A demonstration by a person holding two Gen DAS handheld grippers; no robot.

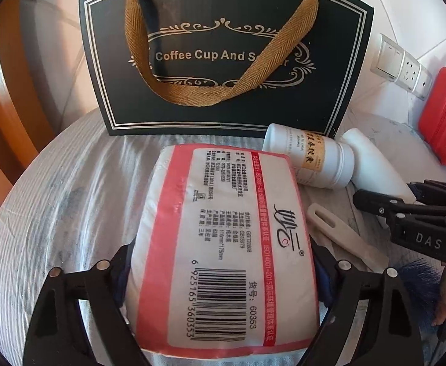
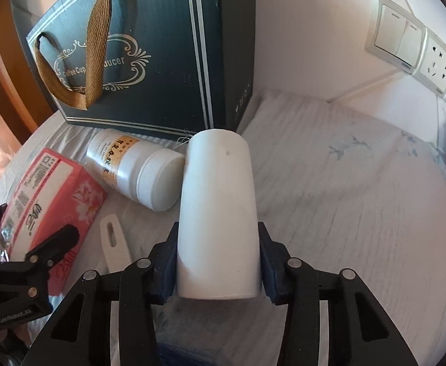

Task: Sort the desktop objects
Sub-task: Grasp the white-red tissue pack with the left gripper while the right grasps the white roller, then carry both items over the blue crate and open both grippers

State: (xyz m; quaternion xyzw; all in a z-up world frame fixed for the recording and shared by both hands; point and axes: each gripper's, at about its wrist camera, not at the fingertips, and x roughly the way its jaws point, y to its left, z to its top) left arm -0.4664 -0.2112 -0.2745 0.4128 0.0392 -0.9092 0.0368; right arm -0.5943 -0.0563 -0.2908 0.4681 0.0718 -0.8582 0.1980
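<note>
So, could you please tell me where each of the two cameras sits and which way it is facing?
Left wrist view: sits on the left tool, looking steeply down along its fingers at the tissue pack between them; the right tool and a fingertip show at the right edge.
Right wrist view: sits on the right tool, looking down at the white cylinder pressed between its pads; the left tool shows at the left edge.
Shared: the dark gift box, the white pill bottle, the tissue pack and the wall sockets.

gift box (image 2: 149, 61) blocks rear, cloth (image 2: 345, 189) clear right
</note>
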